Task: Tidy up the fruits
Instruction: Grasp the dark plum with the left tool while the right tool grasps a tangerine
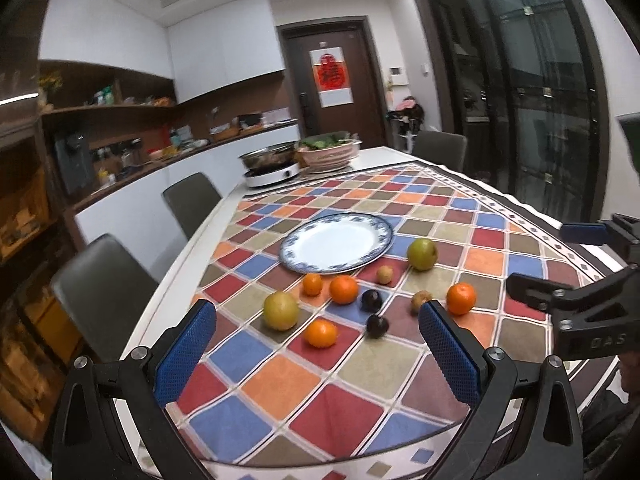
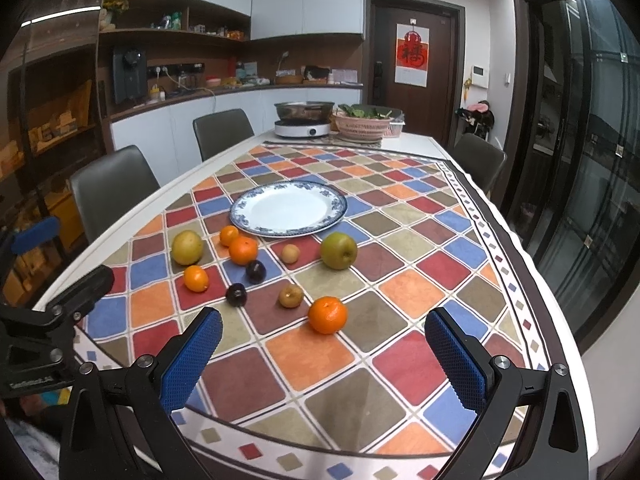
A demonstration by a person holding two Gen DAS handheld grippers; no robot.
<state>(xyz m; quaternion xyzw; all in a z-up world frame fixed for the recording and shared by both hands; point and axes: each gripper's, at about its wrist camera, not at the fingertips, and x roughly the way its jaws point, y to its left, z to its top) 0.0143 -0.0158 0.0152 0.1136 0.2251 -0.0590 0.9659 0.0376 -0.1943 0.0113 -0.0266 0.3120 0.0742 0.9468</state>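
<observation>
Both grippers' fingers (image 1: 188, 344) (image 2: 456, 356) spread wide, holding nothing.

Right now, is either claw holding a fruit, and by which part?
Nothing is held. The left claw and right claw are both open and empty; all the fruit lies on the tablecloth, beside the plate.

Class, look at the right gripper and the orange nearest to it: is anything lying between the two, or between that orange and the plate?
Nothing visible lies between the open right gripper and the nearest orange. Toward the plate, a small tan fruit and a green apple sit near the straight path, so lifting over them seems wise.
</observation>
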